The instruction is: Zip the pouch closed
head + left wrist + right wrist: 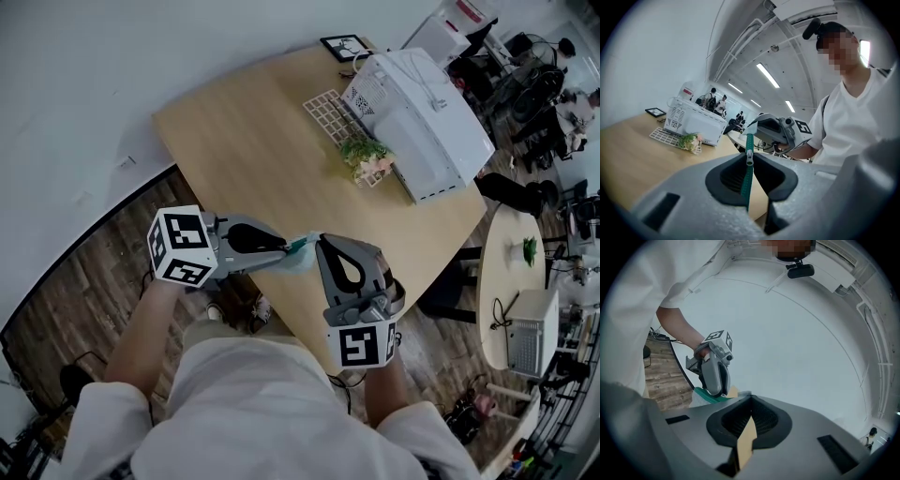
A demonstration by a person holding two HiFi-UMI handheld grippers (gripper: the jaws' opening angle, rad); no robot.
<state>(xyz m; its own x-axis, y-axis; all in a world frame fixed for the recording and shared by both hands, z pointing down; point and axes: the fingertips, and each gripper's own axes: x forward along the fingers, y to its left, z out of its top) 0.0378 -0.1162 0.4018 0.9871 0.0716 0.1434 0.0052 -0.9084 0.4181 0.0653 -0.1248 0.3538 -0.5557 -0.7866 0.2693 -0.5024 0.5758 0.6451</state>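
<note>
A small clear pouch [302,255] with a teal zipper hangs above the wooden table's [244,150] near edge, stretched between my two grippers. From the left, my left gripper [287,247] is shut on the zipper. In the left gripper view the teal tape and silver slider [749,158] sit right between its tips [749,153]. From the near side, my right gripper [322,242] is shut on the pouch's other end [752,127]. The right gripper view shows its closed jaws [750,397], with the pouch [705,398] bunched under the left gripper [719,392].
At the table's far end stand a white microwave [422,122], a small flower pot [367,155], a white grid rack [328,111] and a picture frame [344,45]. A round table [511,272] stands to the right. Wooden floor lies below.
</note>
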